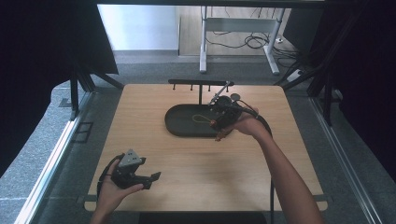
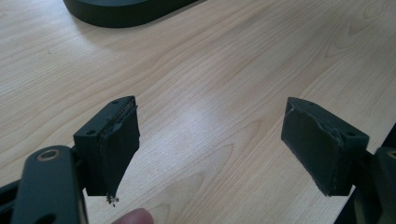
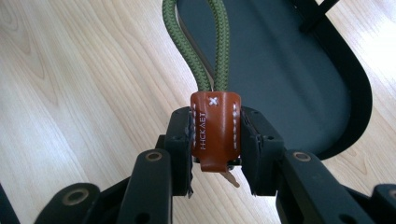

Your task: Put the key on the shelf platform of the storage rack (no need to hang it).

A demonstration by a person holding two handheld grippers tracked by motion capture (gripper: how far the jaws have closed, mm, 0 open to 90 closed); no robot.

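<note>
Wooden table (image 1: 196,163) with a dark oval tray (image 1: 180,126) and a key strap held over its edge.

Near the table's front left corner, well away from the tray, the left gripper (image 2: 210,154) has its jaws wide apart with nothing between them. At the tray's right end, the right gripper (image 3: 215,151) squeezes a brown leather tab (image 3: 215,128) tight between its jaws. White letters on the tab look like "HICKAET". A green cord loop (image 3: 208,42) comes out of the tab and runs straight away from the gripper, over the tray.
</note>
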